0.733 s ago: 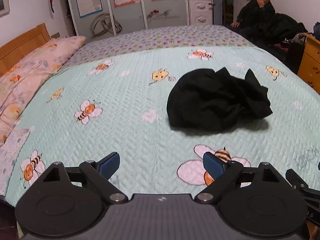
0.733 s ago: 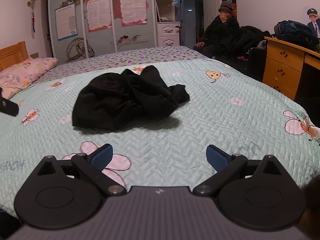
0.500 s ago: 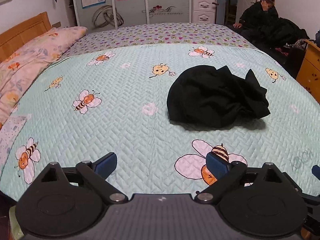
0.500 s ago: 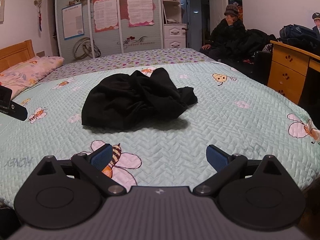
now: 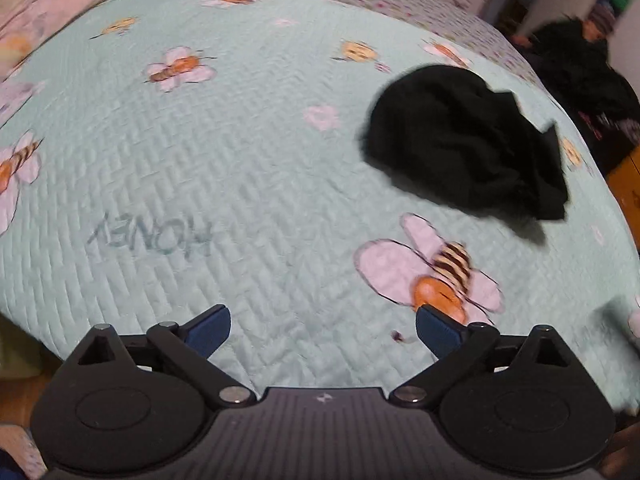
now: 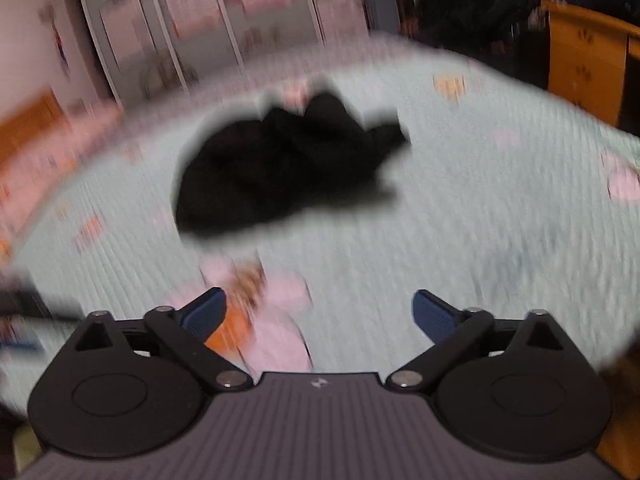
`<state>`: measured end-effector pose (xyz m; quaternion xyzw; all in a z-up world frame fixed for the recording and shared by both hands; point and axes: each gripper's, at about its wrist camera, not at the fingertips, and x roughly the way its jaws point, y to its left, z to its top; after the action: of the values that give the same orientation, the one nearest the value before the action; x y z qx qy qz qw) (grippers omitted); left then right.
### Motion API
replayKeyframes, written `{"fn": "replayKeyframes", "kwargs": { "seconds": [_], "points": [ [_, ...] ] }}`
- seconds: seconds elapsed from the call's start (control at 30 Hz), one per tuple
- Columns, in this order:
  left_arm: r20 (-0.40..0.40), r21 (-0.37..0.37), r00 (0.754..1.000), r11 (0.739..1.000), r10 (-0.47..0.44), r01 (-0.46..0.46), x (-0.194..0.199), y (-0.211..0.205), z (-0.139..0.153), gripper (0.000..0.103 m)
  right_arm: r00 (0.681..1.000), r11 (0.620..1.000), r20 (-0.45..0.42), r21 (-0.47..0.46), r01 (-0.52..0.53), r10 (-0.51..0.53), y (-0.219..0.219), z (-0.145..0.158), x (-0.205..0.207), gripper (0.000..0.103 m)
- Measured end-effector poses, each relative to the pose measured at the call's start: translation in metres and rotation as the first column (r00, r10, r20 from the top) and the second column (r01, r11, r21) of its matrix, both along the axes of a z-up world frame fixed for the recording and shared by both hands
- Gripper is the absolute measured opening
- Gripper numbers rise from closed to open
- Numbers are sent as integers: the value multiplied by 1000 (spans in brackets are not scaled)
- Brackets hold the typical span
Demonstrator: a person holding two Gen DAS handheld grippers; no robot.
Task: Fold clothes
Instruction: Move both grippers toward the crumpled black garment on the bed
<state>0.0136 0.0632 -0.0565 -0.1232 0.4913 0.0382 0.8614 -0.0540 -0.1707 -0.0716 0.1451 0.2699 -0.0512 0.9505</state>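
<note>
Nearest in each wrist view, the jaws are seen spread wide with nothing between the blue pads: the left gripper (image 5: pixel 322 326) is held over bare quilt, and the right gripper (image 6: pixel 319 314) likewise, with only the printed bedspread (image 5: pixel 248 184) showing in the gap. Nothing is held by either.

Farther out, the black garment (image 5: pixel 464 140) is found lying in a crumpled heap on the bedspread, well apart from both grippers, to the right of centre in the left view and roughly centred in the right view (image 6: pixel 288 168).

The main risk is judged to lie in the heap itself: no hem, sleeve or collar can be made out, so several layers could be pinched at once and the garment lifted as a lump, not spread flat. The quilt could also be caught with the cloth if the pads are driven in too deep (the surface looks soft and yielding). A misjudged approach is made likelier by the heavy blur in the right view.

The left view is the sharper one: the "HONEY" lettering (image 5: pixel 150 236) and a large bee print (image 5: pixel 440 280) are shown clearly there. The right view alone gives the wardrobe doors (image 6: pixel 200 20) and a wooden desk (image 6: pixel 588 68). A seated person (image 5: pixel 580 68) is caught at the far edge.
</note>
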Motion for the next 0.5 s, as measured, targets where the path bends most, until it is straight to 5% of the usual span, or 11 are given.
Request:
{"fn": "replayKeyframes", "kwargs": {
  "seconds": [0.1, 0.2, 0.37, 0.43, 0.5],
  "points": [
    [-11, 56, 1000, 998, -7, 7, 6, 1, -18, 99, 986, 986, 142, -150, -67, 89, 12, 21, 18, 103],
    [-45, 6, 994, 995, -98, 99, 16, 2, -37, 98, 991, 971, 77, -218, -94, 113, 20, 13, 55, 101],
    [-46, -47, 993, 993, -106, 104, 24, 5, -65, 99, 972, 916, 98, -366, -164, 213, 32, -2, 90, 83],
    [-32, -32, 993, 993, -113, 112, 25, 3, -75, 101, 970, 888, 61, -420, -188, 235, 35, -8, 112, 66],
    [3, 18, 990, 990, -142, 142, 23, -6, -80, 102, 972, 879, 31, -433, -197, 233, 30, -9, 135, 63]
  ]
}}
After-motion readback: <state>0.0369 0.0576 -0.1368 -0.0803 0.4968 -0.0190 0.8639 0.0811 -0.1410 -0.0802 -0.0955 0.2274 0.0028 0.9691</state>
